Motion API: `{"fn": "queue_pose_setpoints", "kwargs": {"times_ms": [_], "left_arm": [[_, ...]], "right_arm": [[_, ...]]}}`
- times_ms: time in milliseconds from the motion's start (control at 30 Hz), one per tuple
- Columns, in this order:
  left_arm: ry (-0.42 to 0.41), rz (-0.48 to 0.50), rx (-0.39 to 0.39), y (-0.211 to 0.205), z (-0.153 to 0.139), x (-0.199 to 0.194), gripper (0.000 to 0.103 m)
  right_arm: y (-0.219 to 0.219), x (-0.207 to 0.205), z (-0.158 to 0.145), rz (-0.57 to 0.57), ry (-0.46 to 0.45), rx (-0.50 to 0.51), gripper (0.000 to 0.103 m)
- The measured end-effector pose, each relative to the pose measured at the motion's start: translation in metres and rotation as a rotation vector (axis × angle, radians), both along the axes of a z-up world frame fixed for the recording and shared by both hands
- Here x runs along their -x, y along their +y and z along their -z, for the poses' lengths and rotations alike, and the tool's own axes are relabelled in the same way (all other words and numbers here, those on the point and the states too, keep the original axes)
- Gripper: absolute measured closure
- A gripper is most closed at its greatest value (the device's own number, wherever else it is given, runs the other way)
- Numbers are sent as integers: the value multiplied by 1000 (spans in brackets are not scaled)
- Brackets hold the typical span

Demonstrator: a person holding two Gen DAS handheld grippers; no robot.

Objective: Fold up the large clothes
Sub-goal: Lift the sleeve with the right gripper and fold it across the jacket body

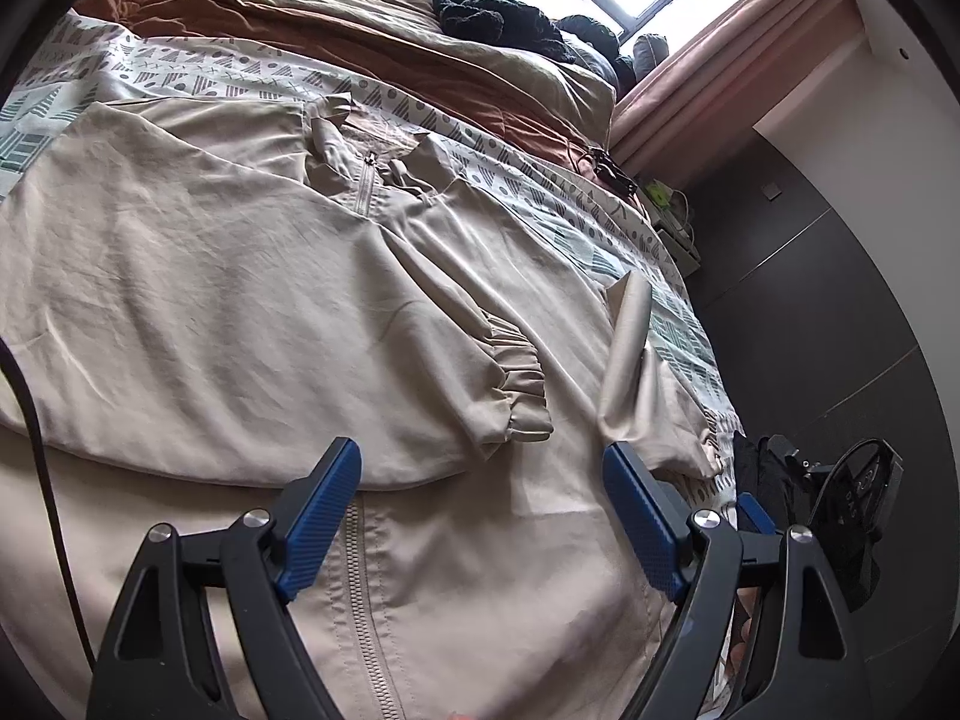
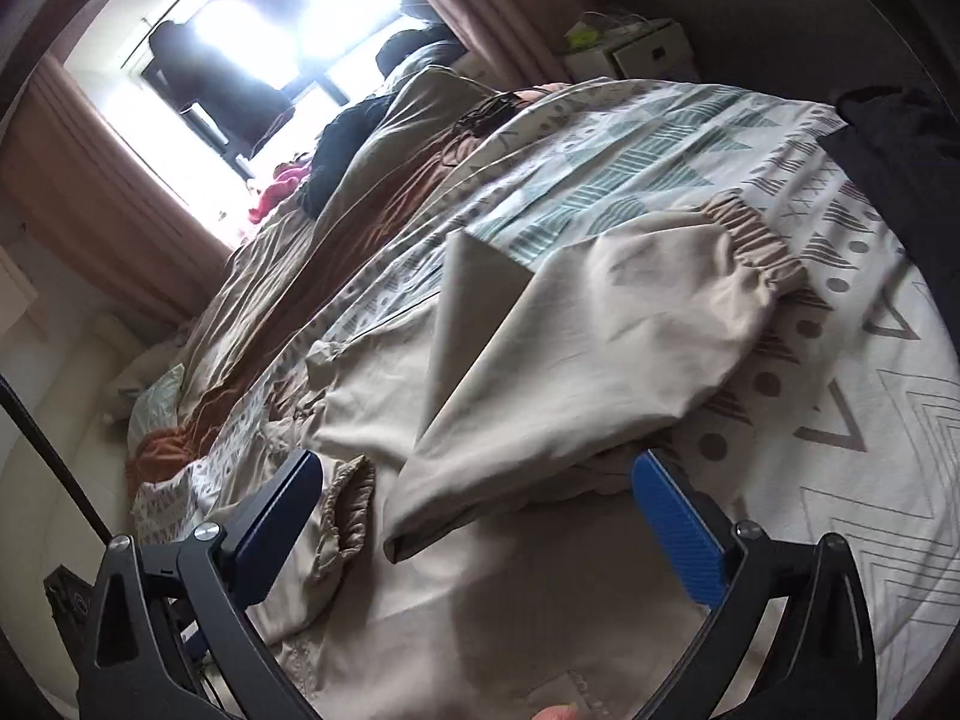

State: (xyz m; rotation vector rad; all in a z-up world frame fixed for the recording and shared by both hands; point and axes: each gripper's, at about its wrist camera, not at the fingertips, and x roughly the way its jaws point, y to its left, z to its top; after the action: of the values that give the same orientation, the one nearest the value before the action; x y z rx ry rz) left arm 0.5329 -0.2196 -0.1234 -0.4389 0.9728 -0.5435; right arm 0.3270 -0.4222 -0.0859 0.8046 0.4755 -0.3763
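One beige zip-up jacket (image 1: pixel 240 276) lay spread on the bed's patterned sheet (image 1: pixel 180 75), ahead of and beneath two tools. Its two sleeves ended in gathered elastic cuffs: one cuff (image 1: pixel 522 384) lay folded across the body just ahead of the left tool (image 1: pixel 480 498), the other (image 2: pixel 750 240) beyond the right tool (image 2: pixel 474 516). Both tools stood wide apart, gripping nothing, the zipper (image 1: pixel 363 594) running under the left one.

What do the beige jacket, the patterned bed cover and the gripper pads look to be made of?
Beige jacket: thin woven fabric, likely a synthetic or cotton blend, with a faint sheen and fine creases; elastic gathered cuff, and a zipper that could be plastic.
Patterned bed cover: matte printed cloth, probably cotton.
Gripper pads: blue with a fine grid texture, seemingly rubber or moulded plastic, on black hard frames.
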Motion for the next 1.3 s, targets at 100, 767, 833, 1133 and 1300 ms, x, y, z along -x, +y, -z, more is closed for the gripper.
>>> {"fn": "queue_pose_setpoints", "kwargs": {"times_ms": [100,767,833,1133,1300], "left_arm": [[2,1,-9,-1,2,0,19],[51,-55,-55,5,27,-10,19],[54,-57,-52,6,27,-11,19],[52,-67,-14,14,21,-9,19],[47,-71,6,18,15,-6,19]], "right_arm": [[-22,13,8,48,5,-60,0],[-91,-14,96,128,-44,-321,47],[-92,-20,100,143,-38,-317,49],[-94,-33,100,140,-79,-270,88],[-81,-25,84,164,-145,-198,97]]}}
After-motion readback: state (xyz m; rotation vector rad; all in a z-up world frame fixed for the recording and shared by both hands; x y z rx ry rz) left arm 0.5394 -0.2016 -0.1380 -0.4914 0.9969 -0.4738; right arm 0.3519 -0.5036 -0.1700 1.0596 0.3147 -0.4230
